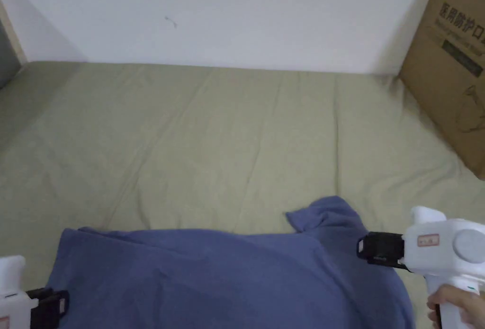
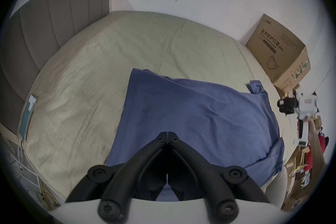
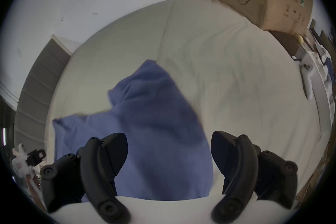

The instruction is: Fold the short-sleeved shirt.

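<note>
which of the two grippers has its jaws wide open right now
The right gripper: its jaws stand far apart above the blue shirt. The left gripper has its jaw tips closed together over the shirt.

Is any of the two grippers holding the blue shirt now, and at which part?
The right gripper holds nothing; its jaws stand wide open above the shirt. The left gripper has its jaws closed, with no cloth visible between them.

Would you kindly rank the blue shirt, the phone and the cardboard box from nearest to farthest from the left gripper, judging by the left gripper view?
1. Blue shirt, directly under the left gripper.
2. Phone, at the bed's left edge.
3. Cardboard box, far right, against the wall.
</note>
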`<state>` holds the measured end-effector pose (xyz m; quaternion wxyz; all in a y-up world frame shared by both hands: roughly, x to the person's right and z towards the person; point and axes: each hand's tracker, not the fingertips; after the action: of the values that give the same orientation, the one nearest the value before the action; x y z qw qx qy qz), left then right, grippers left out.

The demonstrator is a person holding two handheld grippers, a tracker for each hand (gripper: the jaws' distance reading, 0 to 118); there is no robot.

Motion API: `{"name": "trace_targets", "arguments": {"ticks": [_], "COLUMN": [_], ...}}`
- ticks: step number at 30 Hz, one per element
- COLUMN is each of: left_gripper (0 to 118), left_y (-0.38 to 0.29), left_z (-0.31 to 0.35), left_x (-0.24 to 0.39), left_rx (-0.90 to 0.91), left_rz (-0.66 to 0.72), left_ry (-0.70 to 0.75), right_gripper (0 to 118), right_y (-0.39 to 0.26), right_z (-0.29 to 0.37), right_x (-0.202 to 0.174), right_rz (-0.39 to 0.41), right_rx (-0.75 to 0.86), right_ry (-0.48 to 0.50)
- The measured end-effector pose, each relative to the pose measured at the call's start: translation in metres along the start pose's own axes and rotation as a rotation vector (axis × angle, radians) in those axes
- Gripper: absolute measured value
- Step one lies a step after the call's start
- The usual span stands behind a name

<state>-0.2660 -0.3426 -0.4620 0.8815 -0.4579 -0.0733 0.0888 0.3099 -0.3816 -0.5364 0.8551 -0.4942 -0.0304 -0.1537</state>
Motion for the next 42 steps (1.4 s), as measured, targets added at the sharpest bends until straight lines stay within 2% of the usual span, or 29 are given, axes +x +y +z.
{"name": "trace_targets", "arguments": {"ticks": [2,4,5,6,7,9,10,11,14,16,18,21,24,26,29,31,33,35,39,42], "left_gripper": [0,0,0,0,0,0,10,26,45,73,78,80,78,69,42,30,0,0,0,0], "left_y": [0.003,0.006,0.007,0.007,0.007,0.009,0.012,0.014,0.029,0.046,0.068,0.106,0.133,0.143,0.145,0.142,0.146,0.143,0.144,0.155], "left_z": [-0.007,-0.015,-0.018,-0.021,-0.024,-0.028,-0.030,-0.032,-0.037,-0.043,-0.055,-0.087,-0.128,-0.151,-0.178,-0.181,-0.176,-0.175,-0.167,-0.136], "left_x": [0.000,0.000,-0.001,-0.004,-0.005,-0.007,-0.011,-0.014,-0.029,-0.034,-0.042,-0.051,-0.051,-0.042,-0.028,-0.016,-0.009,-0.013,-0.015,-0.015], "left_rx": [-0.008,-0.026,-0.035,-0.042,-0.048,-0.056,-0.059,-0.055,-0.008,0.023,0.033,-0.021,-0.137,-0.208,-0.333,-0.346,-0.341,-0.329,-0.326,-0.248], "left_rz": [-0.011,-0.014,-0.014,-0.013,-0.013,-0.009,0.003,0.031,0.131,0.147,0.168,0.182,0.151,0.088,0.023,-0.103,-0.075,-0.030,-0.078,-0.103], "left_ry": [0.013,0.030,0.036,0.043,0.048,0.055,0.061,0.069,0.048,0.079,0.117,0.120,0.132,0.121,0.083,0.181,0.160,0.144,0.150,0.117], "right_gripper": [97,76,78,77,69,45,21,1,1,1,1,1,1,1,1,1,1,1,1,1], "right_y": [0.018,0.028,0.029,0.030,0.034,0.038,0.036,0.034,0.029,0.030,0.034,0.036,0.034,0.031,0.027,0.027,0.028,0.029,0.037,0.048], "right_z": [-0.033,-0.070,-0.085,-0.097,-0.093,-0.083,-0.078,-0.075,-0.073,-0.074,-0.069,-0.057,-0.056,-0.056,-0.061,-0.063,-0.063,-0.063,-0.044,-0.014], "right_x": [-0.001,-0.001,-0.004,-0.008,-0.015,-0.024,-0.024,-0.023,-0.023,-0.029,-0.032,-0.035,-0.034,-0.037,-0.042,-0.044,-0.044,-0.045,-0.045,-0.041], "right_rz": [0.022,0.050,0.037,0.057,0.078,0.132,0.154,0.148,0.108,0.145,0.151,0.154,0.151,0.157,0.194,0.203,0.204,0.198,0.177,0.137], "right_rx": [-0.031,-0.097,-0.165,-0.219,-0.177,-0.200,-0.180,-0.173,-0.164,-0.167,-0.173,-0.171,-0.169,-0.175,-0.178,-0.180,-0.180,-0.181,-0.135,-0.082], "right_ry": [-0.057,-0.091,-0.130,-0.225,-0.191,-0.199,-0.196,-0.193,-0.169,-0.194,-0.196,-0.173,-0.159,-0.159,-0.172,-0.179,-0.182,-0.182,-0.167,-0.107]}}
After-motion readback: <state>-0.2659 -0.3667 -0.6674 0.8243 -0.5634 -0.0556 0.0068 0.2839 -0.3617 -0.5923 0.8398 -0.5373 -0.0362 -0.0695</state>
